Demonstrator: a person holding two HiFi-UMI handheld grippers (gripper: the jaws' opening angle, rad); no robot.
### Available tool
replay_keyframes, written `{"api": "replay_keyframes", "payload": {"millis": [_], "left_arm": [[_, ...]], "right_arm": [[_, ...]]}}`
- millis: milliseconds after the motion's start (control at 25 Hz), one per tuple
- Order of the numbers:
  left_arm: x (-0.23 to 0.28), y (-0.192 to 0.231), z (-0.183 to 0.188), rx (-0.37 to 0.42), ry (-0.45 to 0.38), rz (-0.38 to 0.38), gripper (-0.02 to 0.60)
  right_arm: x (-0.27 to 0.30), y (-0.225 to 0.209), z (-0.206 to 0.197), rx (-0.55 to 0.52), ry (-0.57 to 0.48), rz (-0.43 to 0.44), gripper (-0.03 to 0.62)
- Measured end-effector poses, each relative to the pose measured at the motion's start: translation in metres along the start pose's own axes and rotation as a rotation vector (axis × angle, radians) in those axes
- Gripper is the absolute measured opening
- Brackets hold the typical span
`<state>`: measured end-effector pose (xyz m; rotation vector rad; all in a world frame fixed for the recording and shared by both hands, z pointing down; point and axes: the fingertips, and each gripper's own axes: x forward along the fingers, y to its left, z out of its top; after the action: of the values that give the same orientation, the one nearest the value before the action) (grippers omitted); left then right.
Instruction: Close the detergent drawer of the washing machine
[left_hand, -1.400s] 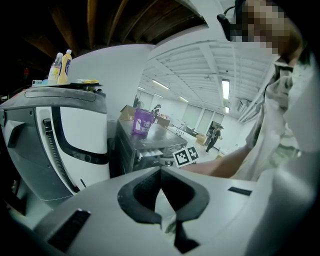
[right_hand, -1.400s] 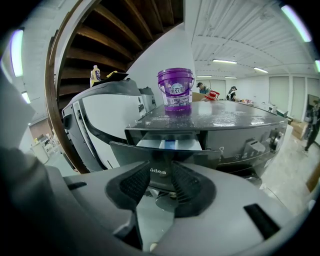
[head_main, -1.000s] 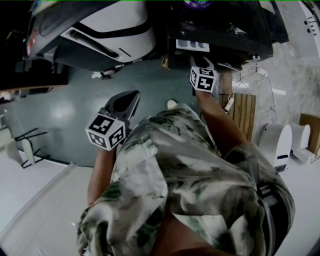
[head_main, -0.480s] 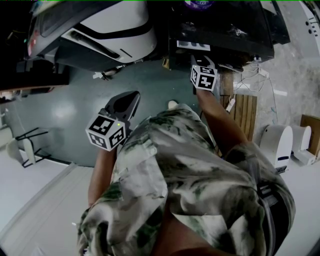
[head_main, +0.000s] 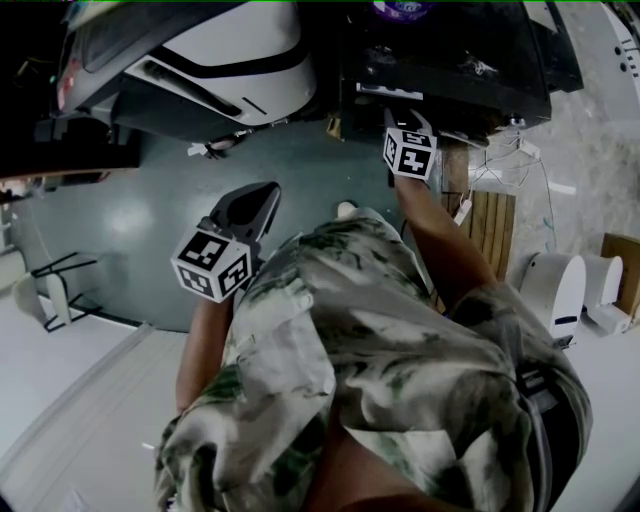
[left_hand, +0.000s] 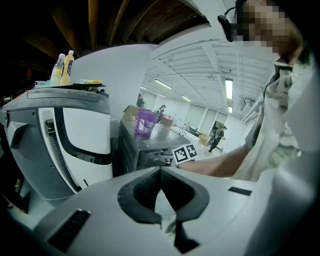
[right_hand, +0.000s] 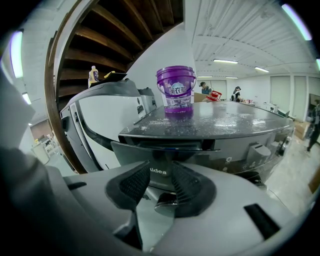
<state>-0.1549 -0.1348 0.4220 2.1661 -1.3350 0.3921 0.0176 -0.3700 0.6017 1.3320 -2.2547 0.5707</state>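
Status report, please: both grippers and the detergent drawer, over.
Right gripper open at drawer front. Left gripper shut, empty, held back. Drawer slightly out. Nothing blocking.

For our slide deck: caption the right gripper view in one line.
Right gripper, jaws open, at the detergent drawer of the washing machine; purple tub on top.

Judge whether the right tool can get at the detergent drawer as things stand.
Probably yes: the right tool sits directly in front of the detergent drawer, jaws apart, with nothing between them and its front panel.
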Motion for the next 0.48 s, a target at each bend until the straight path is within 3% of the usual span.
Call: {"api": "replay_keyframes", "payload": {"millis": [480], "left_arm": [[0.0022,0.0033,0.0021,-0.006,0.001,0.009,0.023]], "right_arm": [[0.0076,-0.0023,0.0060,-0.001,-0.005,0.005,0.152]]}}
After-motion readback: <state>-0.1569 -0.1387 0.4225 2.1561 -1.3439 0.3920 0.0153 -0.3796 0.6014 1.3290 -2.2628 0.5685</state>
